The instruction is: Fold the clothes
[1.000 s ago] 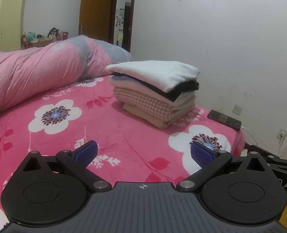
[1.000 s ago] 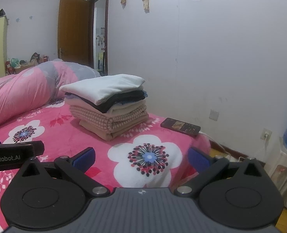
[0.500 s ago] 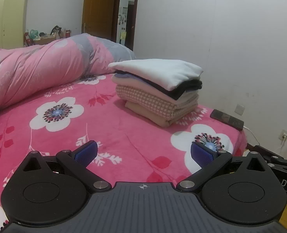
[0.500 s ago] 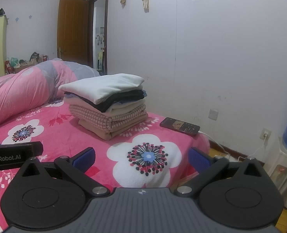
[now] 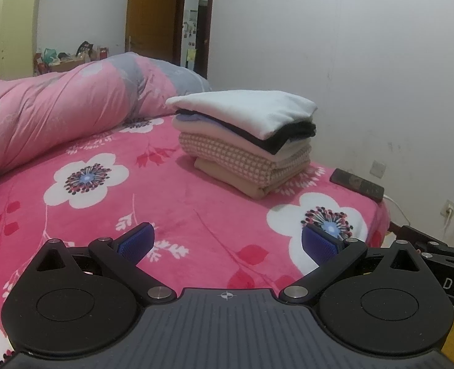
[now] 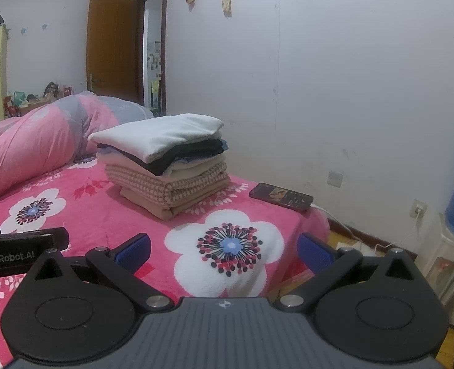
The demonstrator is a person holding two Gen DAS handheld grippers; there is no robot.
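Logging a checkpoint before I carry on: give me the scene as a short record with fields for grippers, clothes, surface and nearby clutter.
left gripper: open, empty, above the bedspread
right gripper: open, empty, near the bed's edge
folded stack: several garments, white one on top, tan one at the bottom
surface: pink floral bedspread
phone: flat on the bed, beside the stack, apart from it
rolled duvet: behind the stack
loose clothes: none in view

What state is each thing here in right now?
Left hand-held gripper: open, holding nothing.
Right hand-held gripper: open, holding nothing.
Clothes: folded, stacked on the bed.
Phone: flat near the bed's corner, screen lit.
Door: open.
Quilt: rolled up along the bed.
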